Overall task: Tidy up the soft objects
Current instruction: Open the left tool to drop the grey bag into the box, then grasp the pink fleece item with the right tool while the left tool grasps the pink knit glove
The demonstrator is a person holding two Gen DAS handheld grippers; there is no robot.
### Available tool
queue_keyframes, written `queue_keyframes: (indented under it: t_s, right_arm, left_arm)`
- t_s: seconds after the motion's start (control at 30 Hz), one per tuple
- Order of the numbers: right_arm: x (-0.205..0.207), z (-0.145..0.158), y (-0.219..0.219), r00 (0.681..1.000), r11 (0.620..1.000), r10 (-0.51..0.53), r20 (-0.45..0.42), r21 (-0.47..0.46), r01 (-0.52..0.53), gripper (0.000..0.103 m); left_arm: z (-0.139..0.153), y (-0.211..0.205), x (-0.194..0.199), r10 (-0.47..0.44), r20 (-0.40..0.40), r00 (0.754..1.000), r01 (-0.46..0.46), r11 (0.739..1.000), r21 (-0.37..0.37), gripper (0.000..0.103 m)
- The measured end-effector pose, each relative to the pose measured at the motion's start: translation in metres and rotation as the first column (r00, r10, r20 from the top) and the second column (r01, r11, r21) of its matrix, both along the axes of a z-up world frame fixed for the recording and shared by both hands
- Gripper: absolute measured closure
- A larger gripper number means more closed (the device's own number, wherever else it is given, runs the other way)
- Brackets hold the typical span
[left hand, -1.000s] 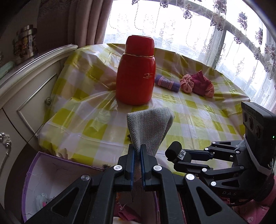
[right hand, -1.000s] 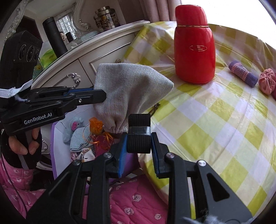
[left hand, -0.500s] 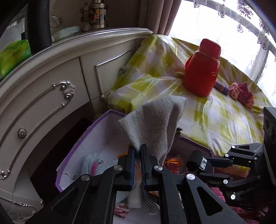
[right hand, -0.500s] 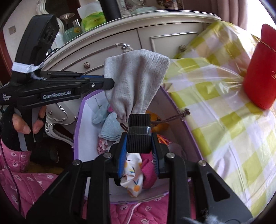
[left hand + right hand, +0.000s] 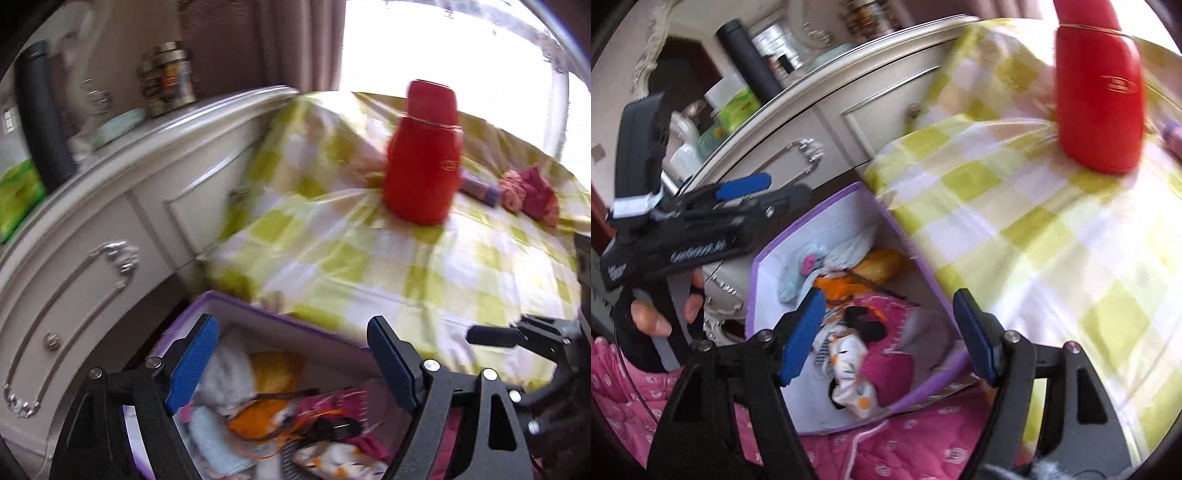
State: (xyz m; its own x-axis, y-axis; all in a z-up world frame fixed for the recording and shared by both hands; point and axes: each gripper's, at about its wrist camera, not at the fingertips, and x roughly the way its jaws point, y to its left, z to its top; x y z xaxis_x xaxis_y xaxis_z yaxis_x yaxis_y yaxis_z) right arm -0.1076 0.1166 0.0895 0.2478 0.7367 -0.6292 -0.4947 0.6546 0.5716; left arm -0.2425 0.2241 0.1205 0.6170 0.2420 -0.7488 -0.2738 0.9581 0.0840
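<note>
- I see a red flask (image 5: 424, 155) upright on the checked cloth (image 5: 369, 258), with pink pouches (image 5: 528, 190) beyond it, well apart from the box (image 5: 761, 273).
- My left gripper (image 5: 291, 354) and right gripper (image 5: 888, 328) both tilt down over the box; their jaws have just been opening, nothing between them.
- The grey pouch (image 5: 919, 328) lies in the box among soft things.
- A white dresser (image 5: 92, 258) stands beside.

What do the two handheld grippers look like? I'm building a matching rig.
Both are black, angular linkage frames with silver bolts. The left gripper and right gripper each carry ribbed blue pads on their jaws. From the right wrist view, the left one has a pistol-style body with white lettering, too blurred to read, and a white strap around its rear block. No cables show.
</note>
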Motion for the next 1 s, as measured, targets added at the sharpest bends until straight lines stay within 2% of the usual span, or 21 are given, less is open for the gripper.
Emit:
queue_keyframes:
  t_s: [0.1,0.23,0.37,0.5,0.53,0.63,0.73,0.8,0.83,0.9,0.97,1.0]
  right_arm:
    - [0.025,-0.011,-0.062,0.984,0.98,-0.178,0.014,-0.082,0.179,0.029]
    - [0.054,-0.031,-0.152,0.919,0.887,-0.389,0.063,-0.246,0.392,0.027]
    - [0.094,-0.055,-0.244,0.829,0.765,-0.555,0.07,-0.349,0.541,0.026]
    - [0.135,-0.057,-0.326,0.727,0.647,-0.676,0.122,-0.374,0.665,0.026]
    - [0.145,-0.055,-0.34,0.708,0.624,-0.692,0.14,-0.377,0.684,0.026]
    - [0.177,-0.053,-0.372,0.677,0.575,-0.71,0.195,-0.394,0.717,0.025]
    - [0.208,-0.06,-0.391,0.671,0.541,-0.703,0.236,-0.435,0.72,0.025]
    - [0.223,-0.07,-0.397,0.683,0.544,-0.69,0.238,-0.45,0.708,0.025]
    - [0.226,-0.074,-0.398,0.694,0.565,-0.684,0.226,-0.439,0.699,0.04]
    - [0.217,-0.077,-0.389,0.725,0.65,-0.675,0.14,-0.351,0.673,0.096]
    - [0.184,-0.06,-0.355,0.799,0.757,-0.586,0.133,-0.26,0.599,0.096]
    - [0.164,-0.051,-0.333,0.835,0.794,-0.529,0.149,-0.261,0.549,0.096]
  left_arm:
    - [-0.019,-0.054,0.052,-0.197,-0.008,0.98,0.196,0.979,-0.064,0.019]
    - [-0.052,-0.121,0.133,-0.346,-0.02,0.938,0.343,0.935,-0.087,0.019]
    - [-0.086,-0.177,0.215,-0.388,-0.051,0.92,0.379,0.916,-0.135,0.019]
    - [-0.105,-0.211,0.26,-0.369,-0.045,0.928,0.359,0.922,-0.146,0.019]
    - [-0.107,-0.215,0.264,-0.358,-0.051,0.933,0.349,0.929,-0.125,0.018]
    - [-0.109,-0.217,0.272,-0.376,-0.054,0.925,0.367,0.921,-0.129,0.014]
    - [-0.109,-0.218,0.271,-0.396,-0.054,0.917,0.385,0.911,-0.148,0.004]
    - [-0.11,-0.22,0.273,-0.4,-0.068,0.914,0.389,0.912,-0.133,0.002]
    - [-0.111,-0.222,0.274,-0.399,-0.079,0.914,0.389,0.914,-0.12,0.001]
    - [-0.111,-0.223,0.275,-0.399,-0.084,0.913,0.388,0.914,-0.115,0.0]
    - [-0.111,-0.222,0.274,-0.399,-0.083,0.913,0.389,0.914,-0.117,0.0]
    - [-0.111,-0.222,0.274,-0.399,-0.083,0.913,0.389,0.914,-0.116,0.0]
